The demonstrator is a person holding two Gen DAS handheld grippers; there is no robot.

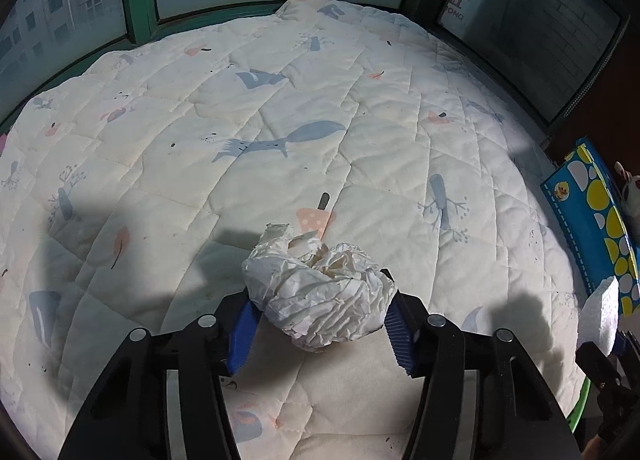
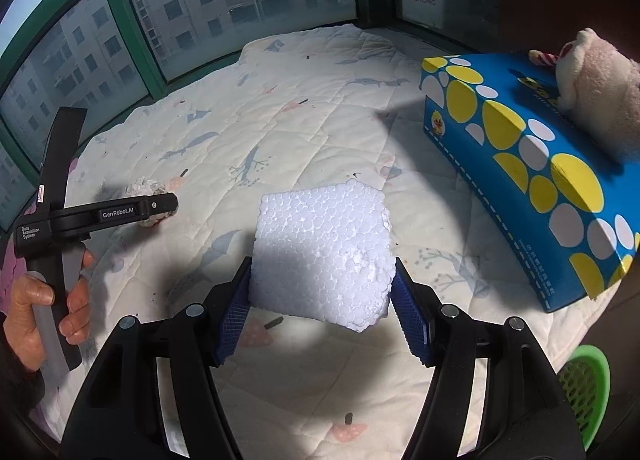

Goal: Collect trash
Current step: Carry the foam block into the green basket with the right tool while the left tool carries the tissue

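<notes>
On the quilt (image 1: 360,108), the left gripper (image 1: 320,324) grips a crumpled paper ball (image 1: 316,292) between its blue pads. To its right, the right gripper (image 2: 322,312) clamps a white foam block (image 2: 322,252), held above the quilt, near a blue box (image 2: 532,164).

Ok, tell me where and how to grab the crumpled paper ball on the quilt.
Grip the crumpled paper ball across its widest middle, coming down steeply from above with one pad on each side. It is a loose, uneven wad lying on the soft quilt, so a squeeze across the bulk looks safer than pinching an edge.
</notes>
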